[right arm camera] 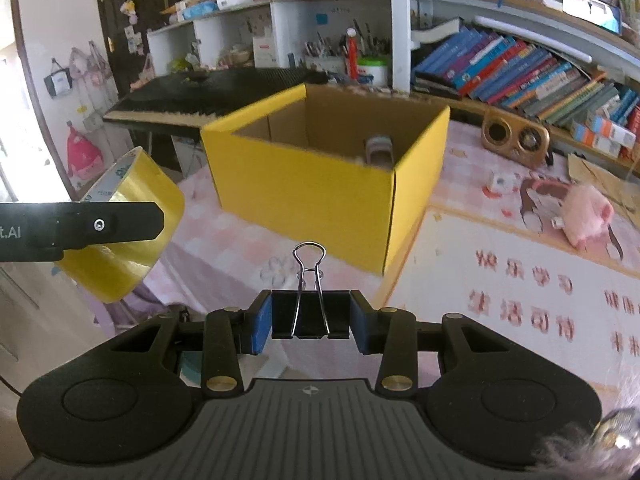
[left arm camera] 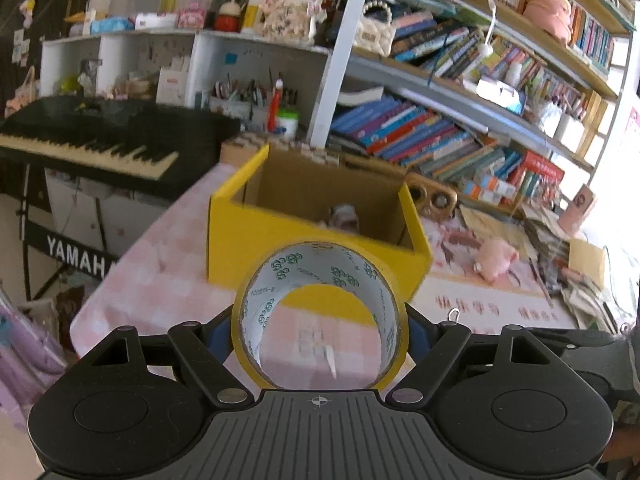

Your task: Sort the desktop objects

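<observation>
My left gripper [left arm camera: 320, 334] is shut on a yellow tape roll [left arm camera: 320, 280], held above the pink checked table in front of the yellow cardboard box [left arm camera: 280, 248]. The same roll [right arm camera: 132, 184] and left finger show at the left of the right wrist view. My right gripper [right arm camera: 311, 318] is shut on a black binder clip [right arm camera: 310, 316] with its silver handles pointing forward, just short of the box [right arm camera: 312, 196]. A small grey object [right arm camera: 380, 152] lies inside the box.
A pink plush pig [right arm camera: 586, 216] lies on the table right of the box, near a gold speaker [right arm camera: 514, 138]. A black Yamaha keyboard [left arm camera: 92, 144] stands left of the table. Bookshelves [left arm camera: 440, 132] line the back. Paper stacks [left arm camera: 560, 240] sit far right.
</observation>
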### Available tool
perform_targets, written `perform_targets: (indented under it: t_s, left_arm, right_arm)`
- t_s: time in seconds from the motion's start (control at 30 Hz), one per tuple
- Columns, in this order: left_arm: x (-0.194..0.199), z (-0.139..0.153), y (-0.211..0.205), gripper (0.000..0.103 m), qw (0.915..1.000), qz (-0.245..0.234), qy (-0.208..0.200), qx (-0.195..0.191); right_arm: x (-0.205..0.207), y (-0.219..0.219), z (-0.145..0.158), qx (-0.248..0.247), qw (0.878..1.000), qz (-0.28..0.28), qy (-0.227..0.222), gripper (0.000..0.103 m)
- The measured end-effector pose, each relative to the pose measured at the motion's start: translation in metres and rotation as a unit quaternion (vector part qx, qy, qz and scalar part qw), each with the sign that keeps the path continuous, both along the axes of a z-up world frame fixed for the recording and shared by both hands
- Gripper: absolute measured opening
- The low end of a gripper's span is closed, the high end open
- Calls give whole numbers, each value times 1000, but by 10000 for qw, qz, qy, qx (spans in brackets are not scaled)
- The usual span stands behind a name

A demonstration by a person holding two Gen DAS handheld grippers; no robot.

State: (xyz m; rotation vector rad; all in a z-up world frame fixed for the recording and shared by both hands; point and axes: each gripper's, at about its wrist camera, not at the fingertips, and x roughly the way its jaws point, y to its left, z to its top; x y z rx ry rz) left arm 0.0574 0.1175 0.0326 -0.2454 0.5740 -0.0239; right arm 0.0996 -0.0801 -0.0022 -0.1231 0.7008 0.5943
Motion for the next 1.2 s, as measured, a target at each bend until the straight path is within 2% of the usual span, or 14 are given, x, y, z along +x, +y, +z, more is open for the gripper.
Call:
perform_targets:
  t_s: [0.4,0.67,0.97,1.2]
  left_arm:
    - [92,33,6,82,9974,93,-642,303]
    - [149,25,9,82,9978,180,-468,425]
    - [196,-8,3,82,9968,102,233,753]
    - [234,-38,-7,83,9873,-206,1064,1161]
  right_arm:
    - [81,9,50,490,9971,161,-561,37]
    - [146,13,63,483,9952,155,-840,37]
    - [201,29,55,322,9957,279,-826,37]
    - [228,51,41,212,9972,519,-502,37]
